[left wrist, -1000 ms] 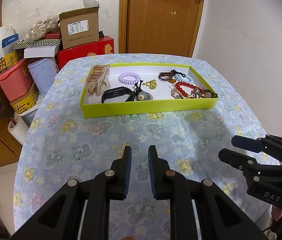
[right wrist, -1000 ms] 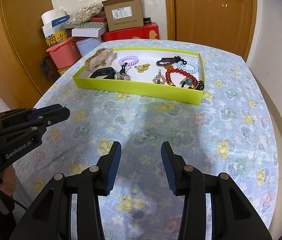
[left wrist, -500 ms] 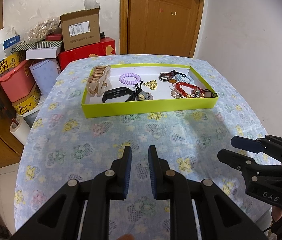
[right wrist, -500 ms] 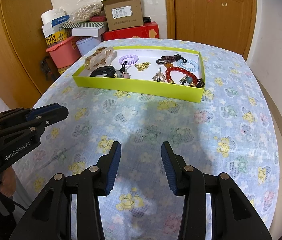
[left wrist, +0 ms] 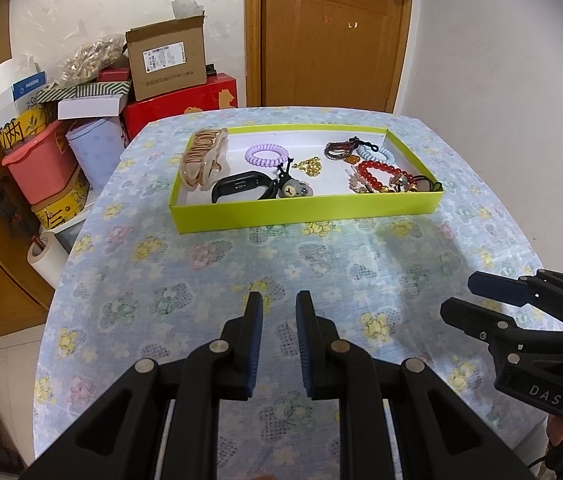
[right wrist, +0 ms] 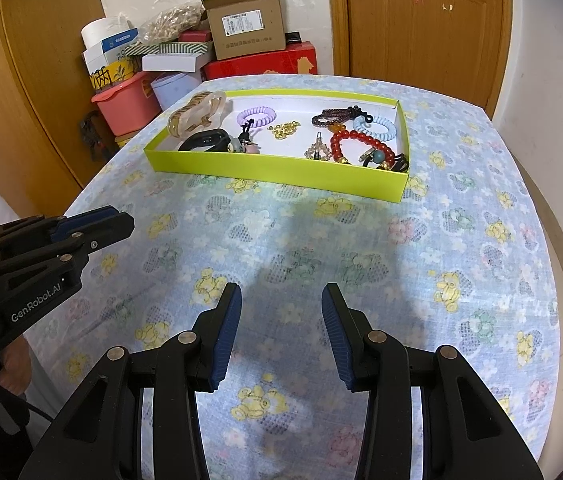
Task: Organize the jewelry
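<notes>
A lime-green tray (left wrist: 305, 212) (right wrist: 273, 168) sits on the far half of the flowered tablecloth. In it lie a beige hair claw (left wrist: 201, 160), a purple coil hair tie (left wrist: 266, 155), a black wristband (left wrist: 241, 188), a gold chain (left wrist: 309, 166), a red bead bracelet (left wrist: 373, 172) (right wrist: 355, 142) and a light blue coil tie (right wrist: 375, 128). My left gripper (left wrist: 278, 300) (right wrist: 121, 220) hovers over the near cloth, open by a narrow gap and holding nothing. My right gripper (right wrist: 281, 292) (left wrist: 461, 294) is beside it, open wider and also holding nothing. Both are well short of the tray.
Boxes, a pink tub (left wrist: 41, 168) and a paper roll (left wrist: 47, 256) are stacked off the table's far left edge. A wooden door (left wrist: 329, 32) stands behind the table. A hand (right wrist: 9, 364) grips the left tool at the near left.
</notes>
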Available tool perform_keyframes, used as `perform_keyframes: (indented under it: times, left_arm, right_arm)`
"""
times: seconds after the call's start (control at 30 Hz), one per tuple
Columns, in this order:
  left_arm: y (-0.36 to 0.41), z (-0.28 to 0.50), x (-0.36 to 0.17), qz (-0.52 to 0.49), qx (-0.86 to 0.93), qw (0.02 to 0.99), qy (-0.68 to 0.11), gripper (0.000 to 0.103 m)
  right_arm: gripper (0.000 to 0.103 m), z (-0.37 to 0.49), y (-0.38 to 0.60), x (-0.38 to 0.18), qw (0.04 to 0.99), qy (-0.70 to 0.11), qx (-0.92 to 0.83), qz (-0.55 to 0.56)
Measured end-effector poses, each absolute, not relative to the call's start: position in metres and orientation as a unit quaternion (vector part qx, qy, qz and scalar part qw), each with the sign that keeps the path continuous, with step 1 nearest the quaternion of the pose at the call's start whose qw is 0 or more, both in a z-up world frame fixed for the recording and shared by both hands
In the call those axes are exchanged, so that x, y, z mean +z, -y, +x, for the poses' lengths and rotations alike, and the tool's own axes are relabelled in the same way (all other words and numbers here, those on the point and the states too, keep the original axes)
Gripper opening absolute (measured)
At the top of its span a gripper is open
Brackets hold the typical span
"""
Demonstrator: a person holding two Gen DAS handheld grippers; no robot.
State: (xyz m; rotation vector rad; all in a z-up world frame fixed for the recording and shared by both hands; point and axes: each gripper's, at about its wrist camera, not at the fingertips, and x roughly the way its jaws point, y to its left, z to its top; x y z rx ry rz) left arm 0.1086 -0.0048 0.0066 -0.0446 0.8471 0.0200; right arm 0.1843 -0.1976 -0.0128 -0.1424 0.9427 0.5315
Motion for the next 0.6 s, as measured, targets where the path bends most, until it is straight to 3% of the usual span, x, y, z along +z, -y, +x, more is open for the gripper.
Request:
perform_keyframes:
  times: [0.6]
  left_arm:
    - [0.0057,0.1102,0.0026,-0.017,0.016,0.910,-0.414,0.018]
  right_arm:
    - [0.043,0.1849,0.1966,-0.0139,0.855,-0.449,0.252,-0.068]
